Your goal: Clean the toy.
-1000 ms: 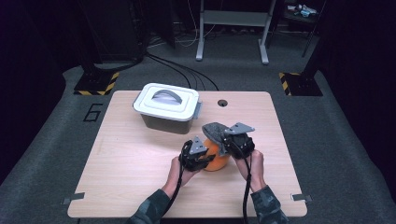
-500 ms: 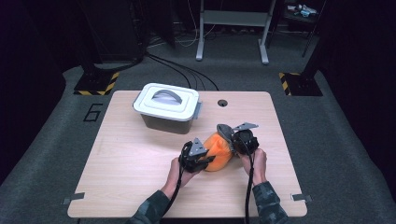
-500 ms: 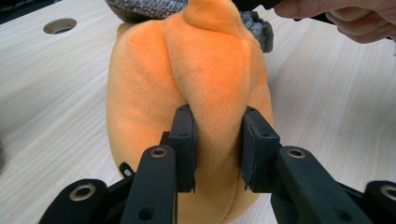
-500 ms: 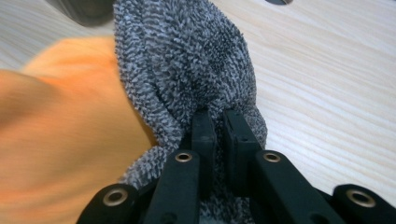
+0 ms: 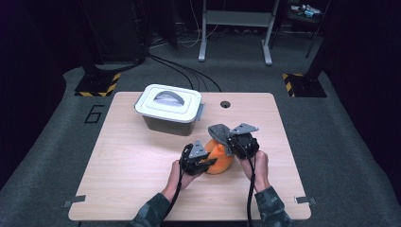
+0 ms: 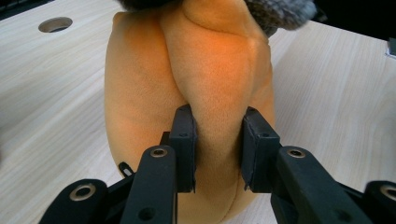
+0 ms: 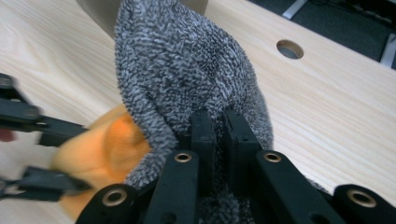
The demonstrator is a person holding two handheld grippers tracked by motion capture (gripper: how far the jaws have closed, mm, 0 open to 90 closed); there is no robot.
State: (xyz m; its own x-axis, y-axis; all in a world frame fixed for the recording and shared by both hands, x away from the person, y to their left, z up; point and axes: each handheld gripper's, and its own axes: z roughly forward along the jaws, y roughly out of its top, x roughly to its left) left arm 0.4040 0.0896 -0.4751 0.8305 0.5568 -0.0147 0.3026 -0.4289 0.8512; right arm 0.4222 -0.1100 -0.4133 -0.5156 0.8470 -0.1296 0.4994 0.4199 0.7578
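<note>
An orange plush item [image 5: 221, 160] lies on the wooden table [image 5: 132, 165], with a grey knitted cloth [image 5: 218, 133] over its far end. My left gripper [image 5: 204, 161] comes in from the left and is shut on a fold of the orange plush [image 6: 205, 84], both pads [image 6: 183, 135] pressing into it. My right gripper [image 5: 236, 141] is shut on the grey knitted cloth [image 7: 187, 70], its jaws nearly touching through the fabric. In the right gripper view the orange plush [image 7: 107, 140] shows under the cloth, and the left gripper [image 7: 28, 121] sits beside it.
A grey bin with a white handled lid [image 5: 170, 109] stands just behind and left of the plush. A round cable hole [image 5: 225, 104] is in the table near the far edge. Bare tabletop stretches to the left and front.
My right gripper, holding the grey cloth, shifted slightly right and then back left. The left gripper and the orange plush stayed put.
</note>
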